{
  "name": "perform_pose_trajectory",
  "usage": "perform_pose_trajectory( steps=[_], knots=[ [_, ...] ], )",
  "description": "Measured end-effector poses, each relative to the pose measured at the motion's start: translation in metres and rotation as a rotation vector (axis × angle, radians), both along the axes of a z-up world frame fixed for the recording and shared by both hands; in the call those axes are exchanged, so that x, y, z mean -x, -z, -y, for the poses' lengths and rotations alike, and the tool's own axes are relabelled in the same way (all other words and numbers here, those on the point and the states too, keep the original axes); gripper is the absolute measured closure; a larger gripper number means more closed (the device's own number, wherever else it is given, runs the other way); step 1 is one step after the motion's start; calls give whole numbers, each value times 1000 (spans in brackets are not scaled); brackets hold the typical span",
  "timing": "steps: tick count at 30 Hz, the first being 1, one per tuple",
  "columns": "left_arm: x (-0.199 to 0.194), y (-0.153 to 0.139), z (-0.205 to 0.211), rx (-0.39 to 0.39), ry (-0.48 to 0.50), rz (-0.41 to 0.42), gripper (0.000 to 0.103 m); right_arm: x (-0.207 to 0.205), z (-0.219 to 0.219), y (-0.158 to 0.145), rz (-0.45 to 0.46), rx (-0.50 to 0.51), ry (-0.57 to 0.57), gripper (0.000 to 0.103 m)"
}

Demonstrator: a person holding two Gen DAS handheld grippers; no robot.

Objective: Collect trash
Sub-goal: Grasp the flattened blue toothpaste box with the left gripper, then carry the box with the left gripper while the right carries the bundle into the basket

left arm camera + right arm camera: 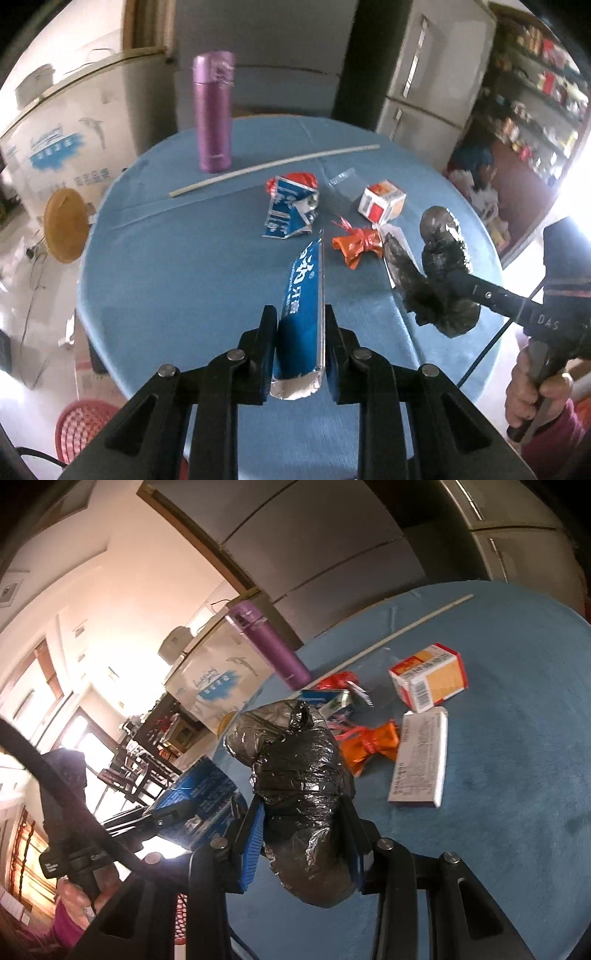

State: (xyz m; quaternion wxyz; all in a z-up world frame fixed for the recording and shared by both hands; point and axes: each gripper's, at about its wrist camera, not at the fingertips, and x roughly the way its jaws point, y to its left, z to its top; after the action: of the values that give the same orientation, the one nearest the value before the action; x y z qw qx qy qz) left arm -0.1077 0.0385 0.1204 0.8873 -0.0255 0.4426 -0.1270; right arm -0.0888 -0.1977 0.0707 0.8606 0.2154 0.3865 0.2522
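My left gripper (299, 317) is shut on a long blue toothpaste box (303, 314), held end-on above the round blue table (184, 277). At the right of the left wrist view, my right gripper (443, 273) holds a crumpled black plastic bag (439, 251). The right wrist view shows that bag (299, 794) squeezed between the blue pads of the right gripper (303, 812). On the table lie a crushed blue carton (290, 206), an orange wrapper (354, 245), a red and orange small box (382, 201) and a flat silver-white box (421, 757).
A purple flask (214, 110) stands upright at the table's far side beside a long white stick (273, 168). A red mesh basket (81, 424) sits on the floor at the near left. A large cardboard box (55, 147) stands left; a person's hand (535, 387) grips the right tool.
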Motion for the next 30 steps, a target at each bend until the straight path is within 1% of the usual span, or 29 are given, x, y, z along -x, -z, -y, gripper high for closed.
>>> perform_pose_trajectory(
  steps=[2, 6, 10, 13, 16, 23, 30],
  knots=[
    [14, -6, -9, 7, -46, 7, 79, 6, -7, -6, 14, 2, -16, 62],
    [35, -12, -22, 3, -99, 16, 79, 13, -22, -15, 34, 1, -55, 62],
    [57, -16, -34, -85, -180, 42, 79, 20, -39, -21, 48, 5, -100, 62],
    [69, -18, -46, -115, -229, 51, 79, 24, -55, -23, 51, 9, -137, 62],
    [80, -20, -60, -167, -291, 74, 79, 27, -69, -25, 54, 15, -172, 62],
    [104, -17, -97, -231, -411, 80, 79, 31, -109, -30, 67, 38, -263, 62],
    [122, -1, -137, -280, -513, 38, 79, 37, -168, -35, 94, 75, -393, 62]
  ],
)
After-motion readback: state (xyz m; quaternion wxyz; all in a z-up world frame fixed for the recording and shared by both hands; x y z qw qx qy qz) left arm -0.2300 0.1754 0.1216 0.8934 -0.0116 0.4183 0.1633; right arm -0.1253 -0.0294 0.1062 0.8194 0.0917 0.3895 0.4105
